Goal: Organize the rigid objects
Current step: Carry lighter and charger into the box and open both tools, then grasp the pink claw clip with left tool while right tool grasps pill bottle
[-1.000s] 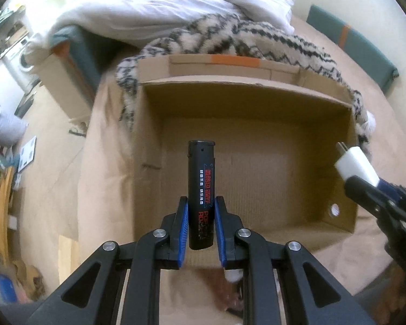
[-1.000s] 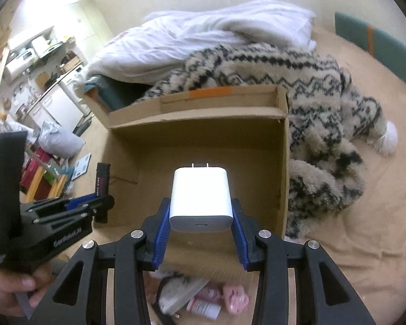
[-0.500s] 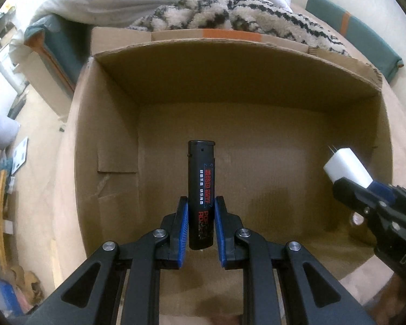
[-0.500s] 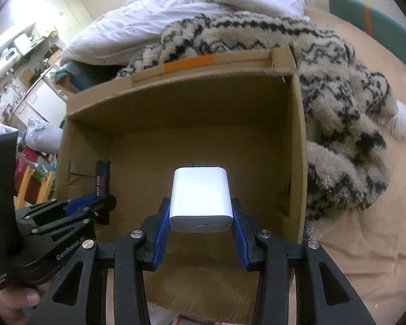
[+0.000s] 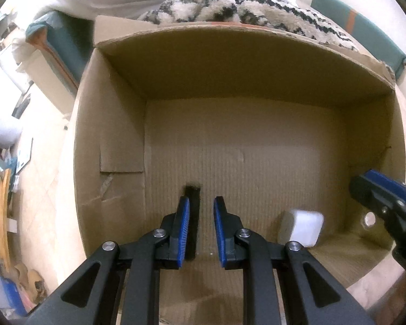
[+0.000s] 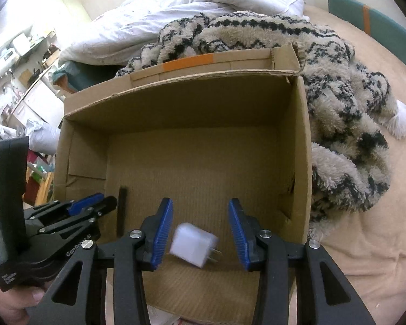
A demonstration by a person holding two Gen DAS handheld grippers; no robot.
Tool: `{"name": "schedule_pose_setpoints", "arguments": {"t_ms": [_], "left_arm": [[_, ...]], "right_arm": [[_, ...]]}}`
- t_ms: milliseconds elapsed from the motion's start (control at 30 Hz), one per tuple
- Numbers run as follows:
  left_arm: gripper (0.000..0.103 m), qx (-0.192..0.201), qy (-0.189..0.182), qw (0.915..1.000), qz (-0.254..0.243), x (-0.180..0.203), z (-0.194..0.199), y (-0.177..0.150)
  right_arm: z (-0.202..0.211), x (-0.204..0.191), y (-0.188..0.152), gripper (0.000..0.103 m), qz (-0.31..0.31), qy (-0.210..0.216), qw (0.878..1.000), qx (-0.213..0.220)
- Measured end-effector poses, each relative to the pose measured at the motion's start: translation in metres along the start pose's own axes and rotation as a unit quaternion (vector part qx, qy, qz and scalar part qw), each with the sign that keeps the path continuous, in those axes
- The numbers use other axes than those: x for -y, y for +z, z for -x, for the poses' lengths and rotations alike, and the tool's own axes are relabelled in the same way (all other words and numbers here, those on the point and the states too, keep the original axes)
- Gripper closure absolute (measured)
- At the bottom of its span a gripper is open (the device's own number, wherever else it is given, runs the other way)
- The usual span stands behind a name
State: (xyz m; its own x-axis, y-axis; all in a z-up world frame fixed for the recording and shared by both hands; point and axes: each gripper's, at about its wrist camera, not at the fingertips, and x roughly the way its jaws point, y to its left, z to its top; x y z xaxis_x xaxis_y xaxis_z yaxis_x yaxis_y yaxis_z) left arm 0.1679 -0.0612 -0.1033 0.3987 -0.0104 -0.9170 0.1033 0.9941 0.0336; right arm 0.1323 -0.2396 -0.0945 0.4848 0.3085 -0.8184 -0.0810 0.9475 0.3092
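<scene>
Dropped: boxy white charger (image 6: 193,245), slim lighter (image 5: 193,216)

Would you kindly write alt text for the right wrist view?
A white charger, blurred, lies loose between the right claw's opening blue pads, inside an open cardboard box. At left, the left claw hangs open beside a black lighter; a patterned blanket lies behind.

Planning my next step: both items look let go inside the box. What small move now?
Probably lift both tools out of the box: the charger is loose between the right tool's opening jaws, the lighter free in the left tool's parted ones.
</scene>
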Motion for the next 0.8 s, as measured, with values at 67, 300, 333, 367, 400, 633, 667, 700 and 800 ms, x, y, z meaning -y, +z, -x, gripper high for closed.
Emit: {"name": "schedule_pose_setpoints", "arguments": {"t_ms": [67,300,333,367,400,633,667,700,800], "left_arm": [[0.085,-0.001,-0.001,1.0,0.0,0.0,0.0,0.0],[0.034,0.017,-0.001,0.9998,0.012,-0.001,0.01,-0.002],[0.034,0.025,0.0,0.9996,0.012,0.0,0.013,-0.002],[0.033,0.028,-0.001,0.9995,0.011,0.0,0.015,-0.001],[0.033,0.029,0.0,0.9995,0.01,0.001,0.016,-0.001],[0.033,0.039,-0.001,0.9988,0.028,-0.007,0.028,0.0],[0.034,0.044,-0.001,0.9986,0.03,-0.008,0.032,0.0],[0.034,0.047,-0.001,0.9984,0.031,-0.01,0.035,-0.002],[0.034,0.05,-0.009,0.9981,0.034,-0.014,0.046,-0.004]], "right_arm": [[0.003,0.002,0.001,0.046,-0.008,0.009,1.0,0.007],[0.019,0.007,0.009,0.016,-0.042,0.034,0.998,0.031],[0.021,0.007,0.009,0.003,-0.045,0.035,0.998,0.036],[0.024,0.007,0.01,0.0,-0.045,0.039,0.997,0.045],[0.028,0.005,0.01,0.0,-0.044,0.037,0.997,0.054],[0.043,0.003,0.012,0.0,-0.046,0.028,0.996,0.077],[0.046,0.003,0.012,0.0,-0.048,0.03,0.995,0.078],[0.049,0.002,0.012,0.0,-0.047,0.03,0.995,0.08],[0.06,-0.003,0.01,0.0,-0.034,0.022,0.995,0.087]]}}
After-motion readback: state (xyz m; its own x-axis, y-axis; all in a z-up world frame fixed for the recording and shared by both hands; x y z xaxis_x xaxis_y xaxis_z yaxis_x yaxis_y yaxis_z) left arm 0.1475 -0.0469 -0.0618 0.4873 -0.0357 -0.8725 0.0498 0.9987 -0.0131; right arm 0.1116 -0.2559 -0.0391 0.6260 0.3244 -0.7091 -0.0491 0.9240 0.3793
